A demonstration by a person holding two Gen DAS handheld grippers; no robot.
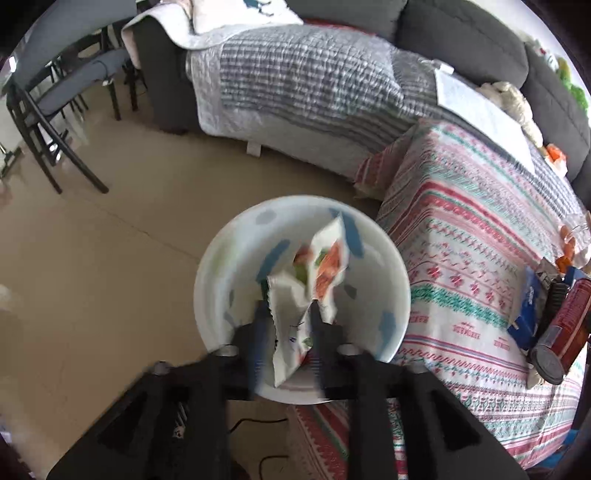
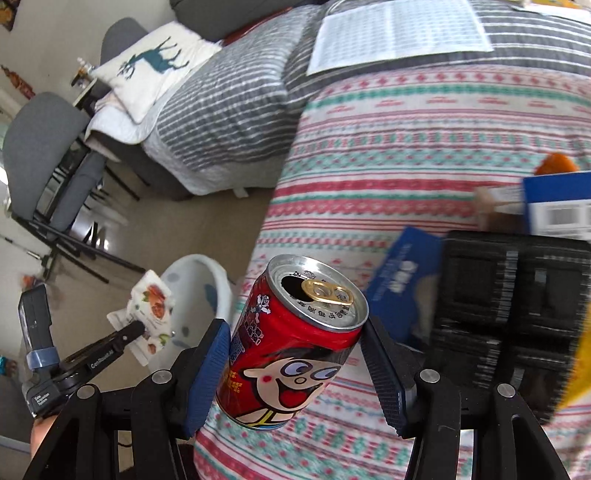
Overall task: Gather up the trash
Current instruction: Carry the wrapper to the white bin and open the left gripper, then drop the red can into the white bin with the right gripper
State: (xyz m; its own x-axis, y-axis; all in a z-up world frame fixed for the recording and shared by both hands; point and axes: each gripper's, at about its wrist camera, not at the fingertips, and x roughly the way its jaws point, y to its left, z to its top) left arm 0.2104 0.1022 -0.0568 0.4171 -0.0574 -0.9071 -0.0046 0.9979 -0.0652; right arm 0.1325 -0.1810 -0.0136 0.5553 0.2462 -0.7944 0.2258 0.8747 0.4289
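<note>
The left gripper [image 1: 287, 308] points down over a waste bin [image 1: 221, 258], its jaws standing apart with a crumpled snack wrapper [image 1: 325, 258] loose between them. The right gripper [image 2: 297, 325] is clamped on a red drink can [image 2: 291, 354], one blue pad on each side of it.

Behind everything runs a dark sofa [image 1: 461, 40] covered with a grey striped quilt [image 1: 295, 81]. A cushion with a teal deer [image 2: 155, 62] lies at its far end and a printed sheet of paper [image 2: 399, 29] lies on the quilt. Nearer, a table under a red, green and white patterned cloth [image 2: 406, 129] fills the right wrist view. The bin stands on the floor just beside the table's edge. It is white with blue and green patches, and the wrapper hangs in its mouth, white with orange and green print.

On the cloth, to the right of the can, lie a black moulded tray [image 2: 509, 295], a blue box with a barcode [image 2: 554, 199] and a blue carton flap [image 2: 402, 266] whose white characters are too blurred to read.

The can is held tilted above the cloth. Its top is open, with a gold pull tab, and its side shows a cartoon face with wide eyes. From the right wrist view, the left gripper's arm reads "GenRobot.AI".
</note>
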